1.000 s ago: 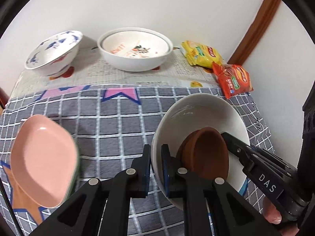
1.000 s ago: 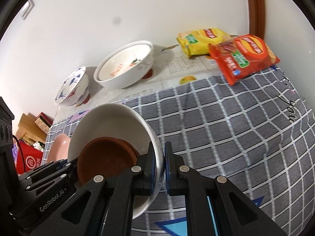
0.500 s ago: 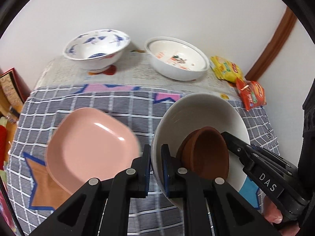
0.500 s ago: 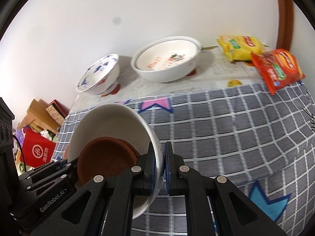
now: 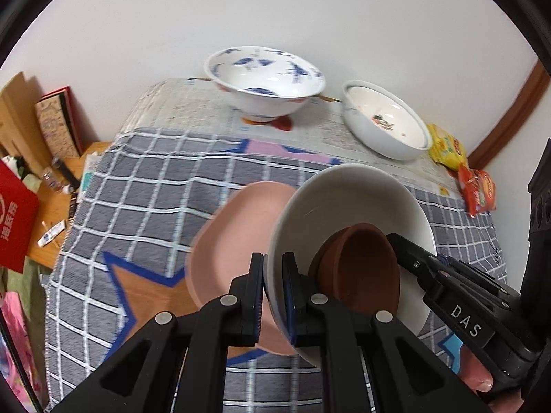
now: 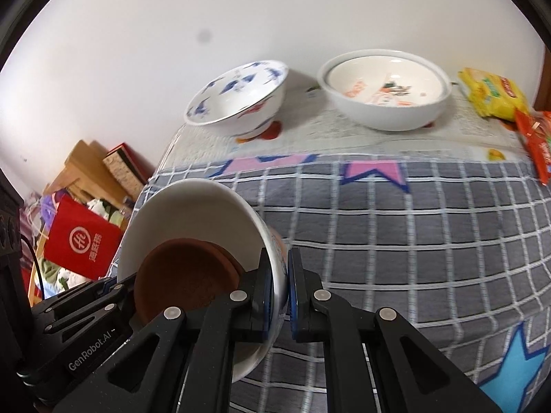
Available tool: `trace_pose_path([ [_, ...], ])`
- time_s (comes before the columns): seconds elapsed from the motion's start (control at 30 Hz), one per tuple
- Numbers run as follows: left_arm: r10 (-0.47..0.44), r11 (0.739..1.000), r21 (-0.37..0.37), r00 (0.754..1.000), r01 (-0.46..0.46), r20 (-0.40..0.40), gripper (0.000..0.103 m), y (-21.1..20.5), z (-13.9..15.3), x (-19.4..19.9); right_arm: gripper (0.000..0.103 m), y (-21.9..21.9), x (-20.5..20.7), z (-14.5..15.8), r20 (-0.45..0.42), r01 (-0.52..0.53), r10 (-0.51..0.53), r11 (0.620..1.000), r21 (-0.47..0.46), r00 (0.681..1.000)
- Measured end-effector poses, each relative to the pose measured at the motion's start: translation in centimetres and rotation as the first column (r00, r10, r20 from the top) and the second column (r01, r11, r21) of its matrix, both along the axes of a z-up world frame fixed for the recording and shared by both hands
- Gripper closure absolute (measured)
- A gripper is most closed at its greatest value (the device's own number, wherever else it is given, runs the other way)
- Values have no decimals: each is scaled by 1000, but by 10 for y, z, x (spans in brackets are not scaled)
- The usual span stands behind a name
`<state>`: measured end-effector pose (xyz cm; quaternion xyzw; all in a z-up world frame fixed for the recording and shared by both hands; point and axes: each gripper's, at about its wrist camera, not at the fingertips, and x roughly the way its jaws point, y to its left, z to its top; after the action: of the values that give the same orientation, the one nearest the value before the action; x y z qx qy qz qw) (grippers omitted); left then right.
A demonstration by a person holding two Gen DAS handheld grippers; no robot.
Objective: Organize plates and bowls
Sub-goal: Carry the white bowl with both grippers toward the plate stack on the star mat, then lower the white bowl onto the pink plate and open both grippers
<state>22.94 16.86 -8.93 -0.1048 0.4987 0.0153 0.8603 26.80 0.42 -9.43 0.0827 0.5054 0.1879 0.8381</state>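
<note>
Both grippers hold one white bowl (image 5: 347, 203) by opposite sides of its rim, lifted and tilted above the table. A small brown bowl (image 5: 358, 268) sits inside it. My left gripper (image 5: 273, 296) is shut on the rim's left side. My right gripper (image 6: 278, 296) is shut on the rim's right side; the white bowl (image 6: 186, 213) and brown bowl (image 6: 186, 275) show there too. A pink plate (image 5: 234, 241) lies on the cloth just under and left of the white bowl, partly hidden by it.
A blue-patterned bowl (image 5: 265, 82) and a white bowl with orange print (image 5: 385, 120) stand at the back by the wall. Yellow (image 5: 446, 146) and red (image 5: 480, 191) snack packs lie at the back right. The table's left edge drops to clutter and a red bag (image 5: 13, 216).
Both grippers have carried the white bowl leftward. The pink plate, earlier apart at the left, now lies partly under the bowl. The grip has not changed.
</note>
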Motion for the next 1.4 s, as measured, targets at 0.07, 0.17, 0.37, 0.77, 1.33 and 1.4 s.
trace_pose_path([
  [0.07, 15, 1000, 1, 1000, -15, -5, 92, 9, -3, 0, 94, 10, 1, -3, -6, -15, 15, 1000, 0, 1000],
  [0.17, 32, 999, -7, 999, -32, -15, 92, 21, -11, -1, 94, 24, 4, -9, -19, -36, 36, 999, -3, 999],
  [0.37, 47, 999, -11, 998, -48, -44, 92, 34, -29, 3, 95, 44, 10, -24, -46, -64, 63, 998, -20, 997],
  [0.77, 34, 998, -44, 997, -37, -68, 91, 33, -46, 13, 95, 41, 19, -48, -98, -61, 56, 997, -46, 994],
  [1.33, 36, 998, -45, 996, -40, -82, 88, 32, -48, 11, 88, 40, 21, -47, -102, -93, 87, 994, -53, 991],
  [1.4, 38, 998, -41, 996, -41, -78, 88, 31, -45, 9, 88, 39, 20, -45, -92, -90, 85, 994, -53, 992],
])
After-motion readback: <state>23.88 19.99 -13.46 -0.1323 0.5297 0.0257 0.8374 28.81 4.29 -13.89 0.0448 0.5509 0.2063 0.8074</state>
